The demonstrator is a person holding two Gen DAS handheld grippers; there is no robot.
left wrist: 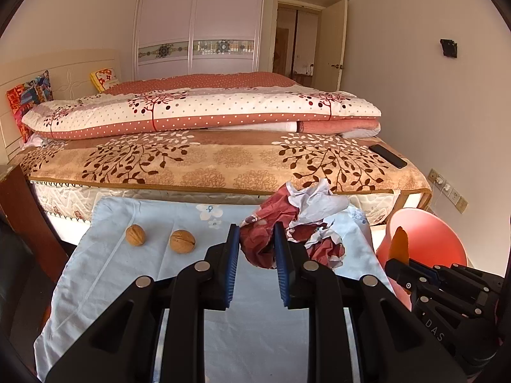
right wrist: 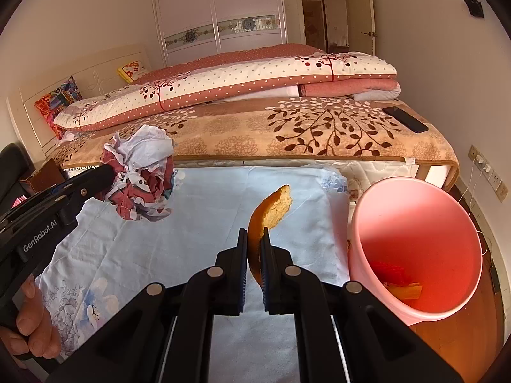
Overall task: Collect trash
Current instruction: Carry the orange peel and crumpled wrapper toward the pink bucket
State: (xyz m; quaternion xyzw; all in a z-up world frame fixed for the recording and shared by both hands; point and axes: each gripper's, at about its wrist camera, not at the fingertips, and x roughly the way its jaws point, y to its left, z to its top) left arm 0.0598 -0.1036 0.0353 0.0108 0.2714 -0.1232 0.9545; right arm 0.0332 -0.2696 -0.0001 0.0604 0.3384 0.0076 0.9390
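My left gripper (left wrist: 256,237) is shut on a crumpled red and white paper wad (left wrist: 300,223), held above the light blue cloth (left wrist: 191,284); the wad also shows in the right wrist view (right wrist: 140,175). My right gripper (right wrist: 254,239) is shut on a curved orange peel (right wrist: 271,210), held above the cloth just left of the pink bin (right wrist: 415,239). The peel (left wrist: 399,244) and the bin (left wrist: 428,233) also show in the left wrist view. Two walnuts (left wrist: 135,235) (left wrist: 182,240) lie on the cloth to the left. The bin holds some orange and red scraps (right wrist: 402,287).
A bed (left wrist: 207,162) with folded quilts runs along the far edge of the cloth, with a black phone (left wrist: 388,155) on its right corner. A brown wooden piece of furniture (left wrist: 22,210) stands at the left. Wall sockets (right wrist: 488,172) sit behind the bin.
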